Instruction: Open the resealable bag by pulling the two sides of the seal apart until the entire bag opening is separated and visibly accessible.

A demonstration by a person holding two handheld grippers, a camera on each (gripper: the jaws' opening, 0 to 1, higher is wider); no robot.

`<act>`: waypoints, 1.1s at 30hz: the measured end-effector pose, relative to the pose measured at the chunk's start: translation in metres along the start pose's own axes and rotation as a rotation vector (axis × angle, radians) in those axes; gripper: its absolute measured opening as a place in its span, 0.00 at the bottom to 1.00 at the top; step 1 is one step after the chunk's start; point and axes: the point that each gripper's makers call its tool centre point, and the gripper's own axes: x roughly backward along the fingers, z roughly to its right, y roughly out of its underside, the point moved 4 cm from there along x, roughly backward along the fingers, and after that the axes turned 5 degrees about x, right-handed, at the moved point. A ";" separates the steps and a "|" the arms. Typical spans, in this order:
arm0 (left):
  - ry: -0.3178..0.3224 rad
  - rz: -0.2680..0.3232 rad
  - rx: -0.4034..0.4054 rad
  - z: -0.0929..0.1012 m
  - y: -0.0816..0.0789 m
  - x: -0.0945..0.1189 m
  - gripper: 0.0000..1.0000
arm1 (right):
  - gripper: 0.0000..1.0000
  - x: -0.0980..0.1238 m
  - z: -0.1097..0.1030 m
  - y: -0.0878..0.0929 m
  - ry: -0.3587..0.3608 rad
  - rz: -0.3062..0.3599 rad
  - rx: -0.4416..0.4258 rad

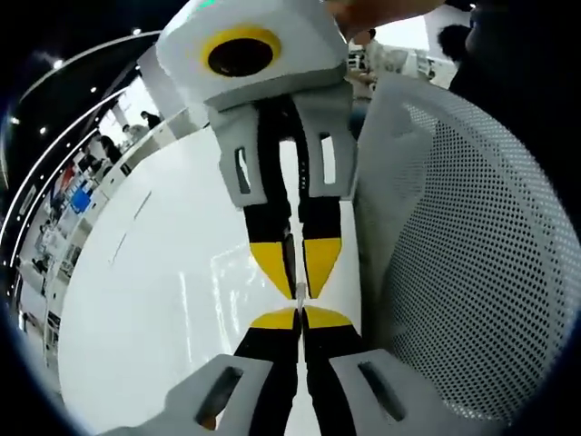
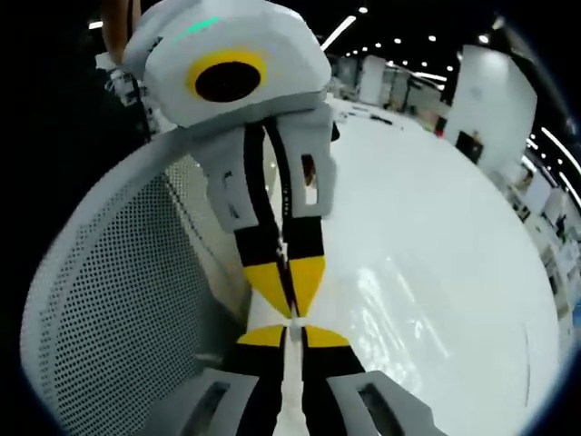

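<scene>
Clear film, the bag (image 1: 227, 272), lies flat on the white table (image 1: 136, 363), and we have both grippers tip to tip on its seal (image 1: 299, 292). Left gripper (image 1: 300, 312) and right gripper (image 2: 292, 332) each pinch it shut-jawed, facing head-on; the mesh basket (image 1: 472, 254) stands beside. We judge the pull must run straight apart.

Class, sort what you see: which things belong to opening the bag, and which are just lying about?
Belong to the job:
bag, clear, pinched at its edge
left gripper, shut on the bag
right gripper, shut on the bag

Just lying about:
mesh basket, beside the grippers
table, only the surface underneath
</scene>
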 end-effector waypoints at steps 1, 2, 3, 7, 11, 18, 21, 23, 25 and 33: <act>-0.002 0.005 0.011 0.000 0.000 0.000 0.00 | 0.01 0.000 0.000 -0.001 0.008 -0.002 0.015; -0.001 0.008 0.020 -0.001 0.001 0.001 0.00 | 0.02 0.000 0.000 -0.002 0.020 -0.005 0.030; -0.004 0.009 0.023 -0.001 0.001 0.002 0.00 | 0.01 0.000 0.000 -0.003 0.040 -0.003 0.042; -0.012 0.047 0.067 -0.005 -0.001 0.005 0.00 | 0.00 0.000 0.004 -0.003 0.107 -0.024 0.109; -0.016 0.057 0.075 -0.008 -0.002 0.007 0.00 | 0.00 0.002 0.004 -0.005 0.140 -0.015 0.111; -0.009 0.059 0.067 -0.009 -0.005 0.008 0.00 | 0.00 0.004 0.006 -0.006 0.143 -0.018 0.104; -0.004 0.057 0.066 -0.008 -0.005 0.008 0.00 | 0.00 0.004 0.006 -0.006 0.144 -0.018 0.104; -0.004 0.048 0.057 -0.007 -0.005 0.008 0.00 | 0.00 0.004 0.005 -0.007 0.145 -0.012 0.098; -0.007 0.037 0.048 -0.007 -0.005 0.008 0.00 | 0.00 0.005 0.005 -0.008 0.145 -0.009 0.094; -0.017 -0.029 -0.037 -0.004 -0.006 0.005 0.02 | 0.00 0.004 0.005 -0.013 0.135 -0.026 0.137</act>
